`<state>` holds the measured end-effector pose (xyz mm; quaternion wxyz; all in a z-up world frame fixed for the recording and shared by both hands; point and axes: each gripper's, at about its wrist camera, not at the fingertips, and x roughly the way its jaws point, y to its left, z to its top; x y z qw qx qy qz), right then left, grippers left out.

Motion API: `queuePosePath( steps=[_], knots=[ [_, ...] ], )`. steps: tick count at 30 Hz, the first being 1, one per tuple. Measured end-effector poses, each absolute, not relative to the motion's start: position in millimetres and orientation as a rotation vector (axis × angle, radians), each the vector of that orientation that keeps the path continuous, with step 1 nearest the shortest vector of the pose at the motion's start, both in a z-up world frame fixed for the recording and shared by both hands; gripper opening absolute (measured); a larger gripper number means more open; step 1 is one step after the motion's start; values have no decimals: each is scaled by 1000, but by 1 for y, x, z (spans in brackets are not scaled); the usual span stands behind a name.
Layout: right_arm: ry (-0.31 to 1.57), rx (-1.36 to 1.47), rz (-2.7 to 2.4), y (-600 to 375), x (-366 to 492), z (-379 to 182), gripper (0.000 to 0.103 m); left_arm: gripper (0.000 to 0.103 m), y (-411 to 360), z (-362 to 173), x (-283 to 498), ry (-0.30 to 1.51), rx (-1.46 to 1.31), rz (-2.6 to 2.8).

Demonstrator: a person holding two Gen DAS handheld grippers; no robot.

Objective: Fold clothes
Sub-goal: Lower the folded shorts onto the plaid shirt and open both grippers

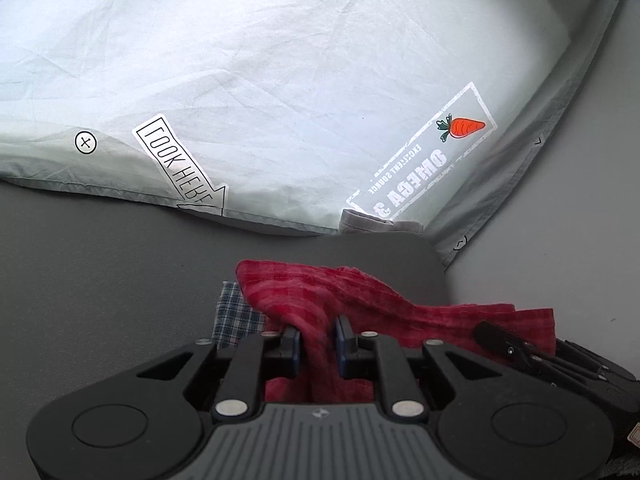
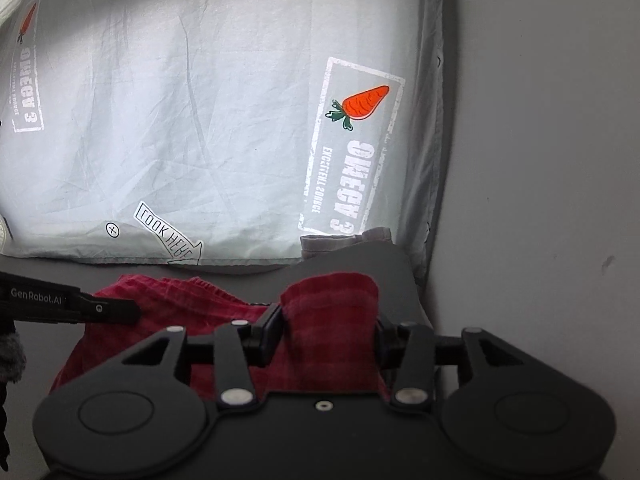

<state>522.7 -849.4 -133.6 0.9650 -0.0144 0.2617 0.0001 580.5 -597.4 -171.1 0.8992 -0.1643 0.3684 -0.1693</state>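
Past the red cloth [image 2: 332, 312], bare grey tabletop [image 2: 540, 160] runs rightward.

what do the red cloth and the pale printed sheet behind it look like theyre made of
Red cloth: seemingly a soft woven cotton, matte, with a faint check and a crinkled, slightly fuzzy surface that bunches in thick folds.
Pale printed sheet: likely a thin, smooth woven cotton or blend; it shows fine sharp creases, a stitched hem and flat printed graphics. Fibre content cannot be confirmed by look.

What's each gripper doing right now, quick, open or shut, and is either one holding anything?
Left gripper: narrow, jaws pinching a fold of the red cloth.
Right gripper: jaws apart, red cloth between them; real grip cannot be told.
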Motion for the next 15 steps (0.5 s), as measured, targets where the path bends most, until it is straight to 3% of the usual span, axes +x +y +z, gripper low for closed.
queuePosePath(
  steps=[6,9,11,12,13,15],
  knots=[
    [395,-206,-118,-826,498,-114,72,29,-571,-158,569,689,-305,-259],
    [361,-234,-195,-818,482,-113,72,29,-572,-150,556,662,-273,-307],
    [403,-143,-171,-825,475,-118,58,29,-582,-147,545,655,-237,-378],
    [424,-97,-158,-828,471,-120,37,29,-588,-148,541,657,-221,-409],
    [457,-53,-141,-832,471,-126,27,29,-596,-151,538,662,-204,-435],
    [509,-1,-133,-838,477,-143,26,29,-612,-161,537,685,-173,-474]
  ],
)
